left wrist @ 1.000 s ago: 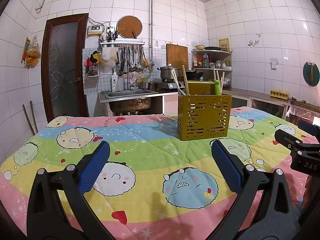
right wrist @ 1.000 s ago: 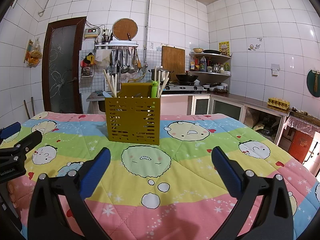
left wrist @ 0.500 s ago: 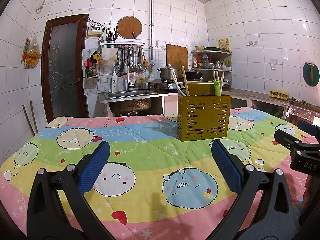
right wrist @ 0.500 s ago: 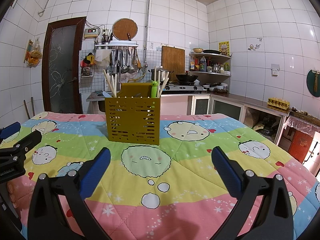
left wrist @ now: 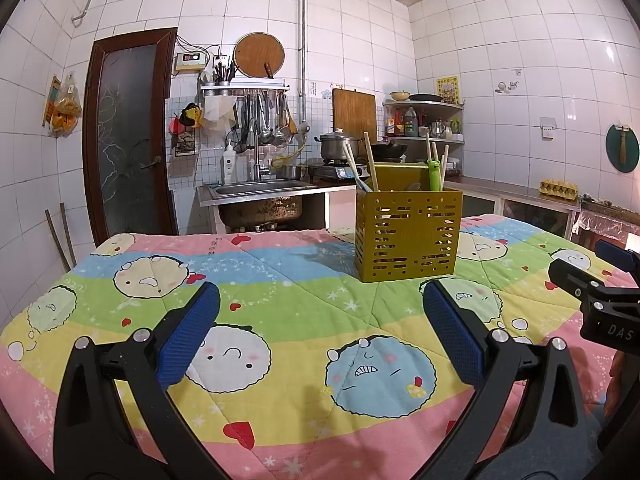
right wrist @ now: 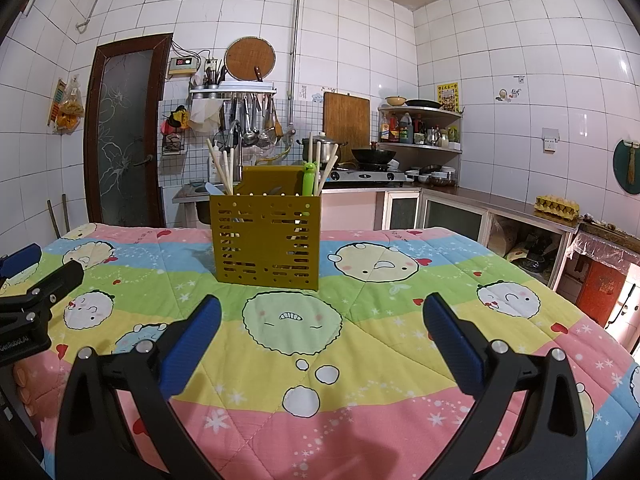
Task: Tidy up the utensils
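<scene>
A mustard-yellow slotted utensil holder [left wrist: 408,234] stands upright on the cartoon quilt, far ahead and right of centre in the left wrist view, and ahead left of centre in the right wrist view [right wrist: 266,240]. Chopsticks [right wrist: 224,170] and a green utensil [right wrist: 308,178] stand in it. My left gripper [left wrist: 320,300] is open and empty, low over the quilt. My right gripper [right wrist: 320,312] is open and empty too. Each gripper shows at the edge of the other's view.
The quilt-covered table [left wrist: 280,288] fills the foreground. Behind it are a steel sink [left wrist: 260,192], hanging ladles [left wrist: 264,124], a stove with pots [right wrist: 368,172], a counter along the right wall [right wrist: 500,208] and a dark door [left wrist: 128,136].
</scene>
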